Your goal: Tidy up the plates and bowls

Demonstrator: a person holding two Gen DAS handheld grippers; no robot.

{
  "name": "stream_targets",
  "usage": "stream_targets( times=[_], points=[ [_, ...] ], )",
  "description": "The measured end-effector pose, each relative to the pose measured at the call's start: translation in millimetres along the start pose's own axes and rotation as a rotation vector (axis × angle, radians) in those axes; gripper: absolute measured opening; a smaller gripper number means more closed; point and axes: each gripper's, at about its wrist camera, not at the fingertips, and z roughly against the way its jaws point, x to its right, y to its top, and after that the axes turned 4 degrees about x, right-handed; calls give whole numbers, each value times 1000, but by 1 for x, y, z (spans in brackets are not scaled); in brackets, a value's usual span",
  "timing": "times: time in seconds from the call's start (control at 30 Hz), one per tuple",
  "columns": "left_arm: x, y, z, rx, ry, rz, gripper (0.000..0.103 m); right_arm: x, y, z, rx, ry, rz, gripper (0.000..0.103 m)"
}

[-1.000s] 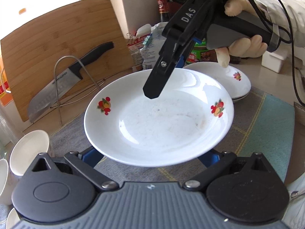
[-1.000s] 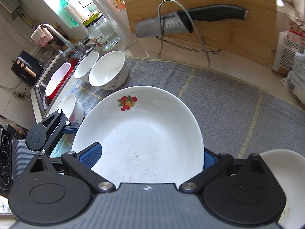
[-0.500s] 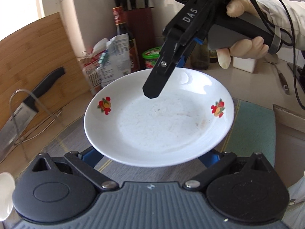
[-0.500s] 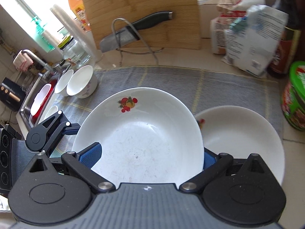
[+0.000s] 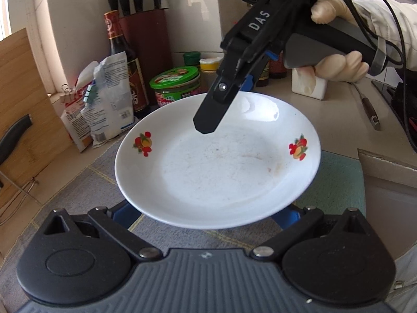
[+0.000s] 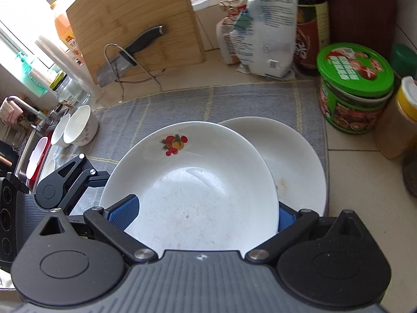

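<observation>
A white deep plate with fruit motifs [image 5: 216,172] [image 6: 192,195] is held up between both grippers. My left gripper [image 5: 206,215] is shut on its near rim, its blue pads mostly hidden under the plate. My right gripper [image 6: 203,214] is shut on the opposite rim, one pad lying over the plate's inside and the other outside it. In the left wrist view the right gripper [image 5: 224,104] reaches in from the far side, held by a gloved hand [image 5: 341,65]. A second white plate [image 6: 294,161] lies on the grey mat [image 6: 182,104], partly under the held plate. White bowls [image 6: 80,125] stand at the mat's left end.
A green-lidded jar [image 6: 354,86], a dark sauce bottle [image 6: 310,26] and a clipped bag [image 6: 263,34] stand behind the mat. A cutting board [image 6: 135,20] with a knife on a wire rack [image 6: 125,54] leans at the back left. The sink [image 6: 39,156] lies far left.
Both grippers have carried the plate rightward over the mat, away from the bowls and cutting board. It now overlaps the second plate. The grip on it looks unchanged.
</observation>
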Motion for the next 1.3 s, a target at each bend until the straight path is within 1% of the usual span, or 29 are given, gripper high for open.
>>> stream_targets(
  times=[0.23, 0.57, 1.1, 1.3],
  points=[
    [0, 6, -14, -15, -14, -3, 102, 15, -1, -1, -3, -6, -17, 103],
    [-5, 7, -26, -40, -31, 4, 102, 30, 2, -10, -25, -7, -32, 103],
    [-9, 8, -32, -67, -29, 21, 102, 31, 5, -21, -51, -24, -27, 103],
    [-12, 9, -35, -77, -39, 39, 102, 32, 6, -23, -56, -32, -21, 103]
  ],
)
